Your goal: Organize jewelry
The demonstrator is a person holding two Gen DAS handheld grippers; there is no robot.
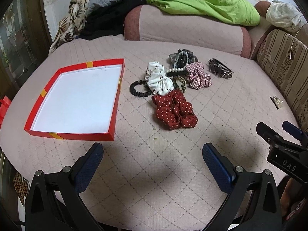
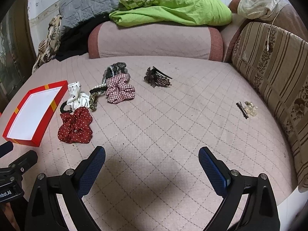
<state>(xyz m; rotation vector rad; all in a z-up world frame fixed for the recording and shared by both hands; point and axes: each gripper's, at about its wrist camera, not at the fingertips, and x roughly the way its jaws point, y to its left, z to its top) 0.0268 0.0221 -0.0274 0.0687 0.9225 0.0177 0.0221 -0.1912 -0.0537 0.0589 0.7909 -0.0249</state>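
A shallow red box [image 1: 115,98] with a white floor lies on the pink quilted bed, also in the right wrist view [image 2: 46,119]. Right of it is a pile: a red dotted scrunchie [image 1: 174,110] [image 2: 75,126], a white dotted scrunchie [image 1: 159,79] [image 2: 78,96], a black hair tie [image 1: 138,88], a plaid scrunchie [image 1: 198,75] [image 2: 119,90], a pearl string [image 1: 180,65] and a dark scrunchie [image 1: 182,54]. A brown hair claw [image 1: 219,69] [image 2: 156,78] lies apart. Small clips [image 2: 247,108] [image 1: 277,101] lie far right. My left gripper [image 1: 152,150] and right gripper [image 2: 152,154] are open and empty, short of the pile.
A pink bolster [image 2: 154,40] with green bedding [image 2: 173,9] lies at the back. A striped cushion [image 2: 269,73] lines the right side. A grey quilt [image 2: 88,0] and patterned cloths [image 1: 75,19] sit at the back left.
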